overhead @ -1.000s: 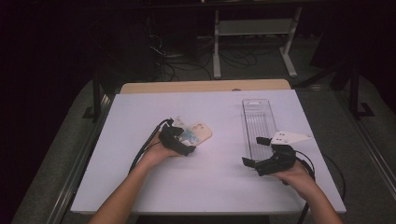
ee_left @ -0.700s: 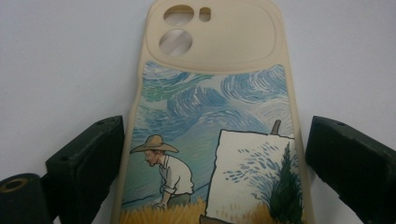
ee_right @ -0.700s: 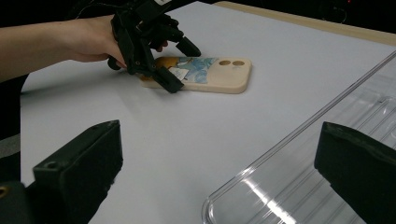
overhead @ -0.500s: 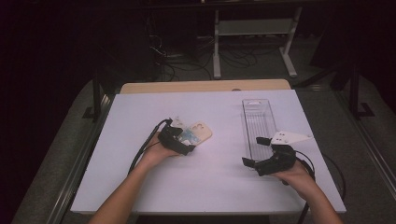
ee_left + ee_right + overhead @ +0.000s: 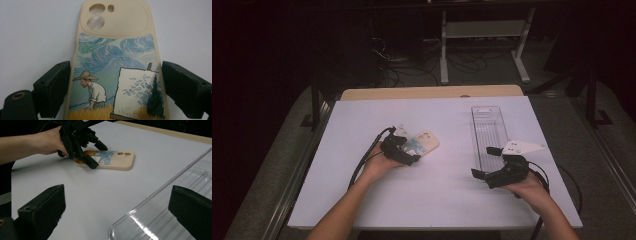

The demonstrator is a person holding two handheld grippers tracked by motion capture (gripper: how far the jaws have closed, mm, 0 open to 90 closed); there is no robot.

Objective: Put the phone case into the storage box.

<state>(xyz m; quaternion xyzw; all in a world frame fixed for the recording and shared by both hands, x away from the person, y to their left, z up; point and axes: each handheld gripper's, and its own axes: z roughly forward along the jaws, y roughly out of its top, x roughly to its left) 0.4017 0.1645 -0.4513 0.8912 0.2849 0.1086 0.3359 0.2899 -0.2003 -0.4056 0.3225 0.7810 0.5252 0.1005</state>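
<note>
Left of the table's (image 5: 362, 210) middle, the phone case (image 5: 117, 62) lies flat with its long axis running straight away between the left claw's (image 5: 115, 90) jaws, which have just been closing on its long edges without visibly pressing yet, while the right claw (image 5: 490, 163) waits wide open by the clear tray (image 5: 488, 125).
</note>
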